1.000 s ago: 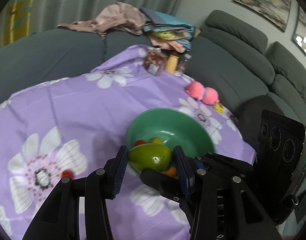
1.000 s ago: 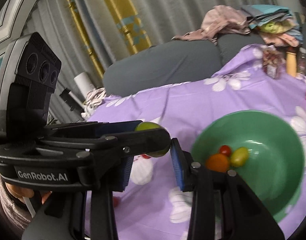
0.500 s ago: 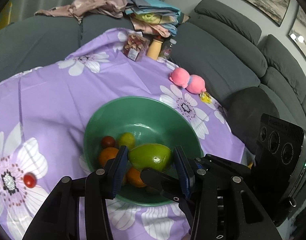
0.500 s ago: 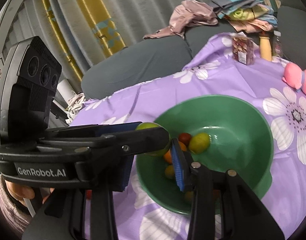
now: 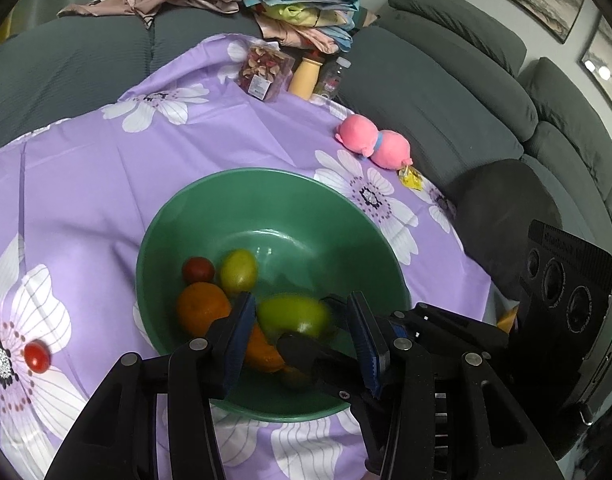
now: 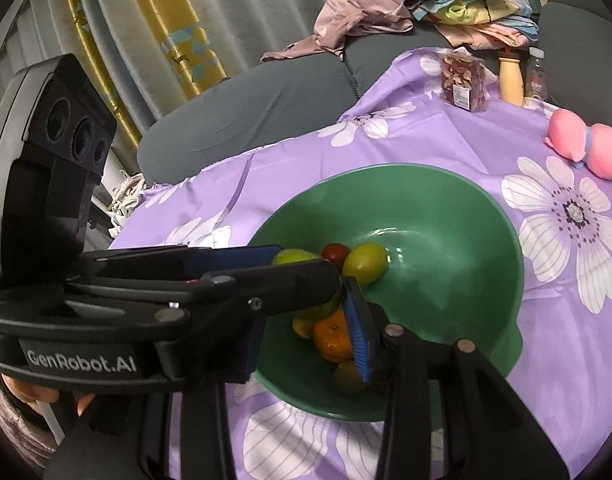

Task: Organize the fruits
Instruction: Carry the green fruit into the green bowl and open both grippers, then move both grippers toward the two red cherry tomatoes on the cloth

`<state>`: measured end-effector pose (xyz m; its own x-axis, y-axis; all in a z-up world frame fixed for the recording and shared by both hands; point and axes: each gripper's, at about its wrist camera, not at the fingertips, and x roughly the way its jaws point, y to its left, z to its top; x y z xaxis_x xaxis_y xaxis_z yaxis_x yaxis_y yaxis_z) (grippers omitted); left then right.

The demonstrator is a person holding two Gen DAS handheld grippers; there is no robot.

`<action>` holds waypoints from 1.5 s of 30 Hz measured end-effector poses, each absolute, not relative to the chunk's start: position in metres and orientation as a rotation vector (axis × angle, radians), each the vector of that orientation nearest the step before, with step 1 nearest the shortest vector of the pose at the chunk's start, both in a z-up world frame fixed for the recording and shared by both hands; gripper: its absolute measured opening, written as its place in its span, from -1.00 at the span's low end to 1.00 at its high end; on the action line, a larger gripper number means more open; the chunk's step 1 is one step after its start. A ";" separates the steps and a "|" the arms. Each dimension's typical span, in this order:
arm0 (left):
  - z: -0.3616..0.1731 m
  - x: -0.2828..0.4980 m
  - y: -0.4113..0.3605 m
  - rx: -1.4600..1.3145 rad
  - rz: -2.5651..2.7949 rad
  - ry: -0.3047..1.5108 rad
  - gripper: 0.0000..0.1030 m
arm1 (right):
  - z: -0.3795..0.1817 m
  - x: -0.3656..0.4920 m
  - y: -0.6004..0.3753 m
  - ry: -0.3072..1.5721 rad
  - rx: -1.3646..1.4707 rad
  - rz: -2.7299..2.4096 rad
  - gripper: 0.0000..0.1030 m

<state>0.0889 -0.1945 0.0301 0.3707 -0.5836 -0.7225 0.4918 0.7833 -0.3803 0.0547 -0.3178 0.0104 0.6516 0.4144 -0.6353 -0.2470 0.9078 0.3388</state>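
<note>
Between the jaws of the left gripper (image 5: 302, 320) a green mango (image 5: 294, 314) is seen, smeared by blur while the pads are sharp. It is touched by the pad on the picture's left. At the other pad a sliver of gap seems to be shown, so whether the mango is pinched or just let go cannot be told. The jaws are set about a mango's width apart and are tilted down over the bowl (image 5: 266, 174), which is judged to be the drop-off. The mango is hung above the bowl's near side, over the fruit within, and is not yet laid among it.

The right gripper (image 6: 306, 334) is held close alongside, with one finger crossed under the mango, perhaps as a guard against a slip. Its jaws are seen part spread, but with the left gripper across its view it cannot be told whether anything is pressed.

In the bowl an orange (image 5: 202, 308), a tomato (image 5: 198, 270) and a lemon (image 5: 238, 270) are gathered, and more orange fruit is half hidden under the fingers. Out on the bench (image 5: 106, 184), to the picture's left of the bowl, a second tomato (image 5: 37, 356) is seen alone and is judged to be due next.
</note>
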 end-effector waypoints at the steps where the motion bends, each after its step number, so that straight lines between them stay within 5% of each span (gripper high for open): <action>1: 0.030 0.089 -0.195 -0.105 -0.685 0.970 -0.11 | 0.011 0.055 -0.318 0.775 0.228 0.377 -0.25; 5: 0.029 0.088 -0.195 -0.093 -0.658 0.964 0.40 | 0.011 0.053 -0.318 0.775 0.220 0.357 0.06; 8: 0.034 0.083 -0.189 -0.081 -0.636 0.933 0.54 | 0.012 0.049 -0.319 0.769 0.214 0.347 0.10; 12: 0.044 0.077 -0.174 -0.081 -0.604 0.886 0.82 | 0.018 0.041 -0.319 0.746 0.201 0.323 0.40; 19: 0.054 0.064 -0.131 -0.052 -0.500 0.830 0.82 | 0.030 0.028 -0.309 0.712 0.179 0.300 0.70; 45: 0.016 -0.013 0.020 -0.133 -0.271 0.900 0.92 | 0.041 -0.003 -0.207 0.721 0.018 0.531 0.71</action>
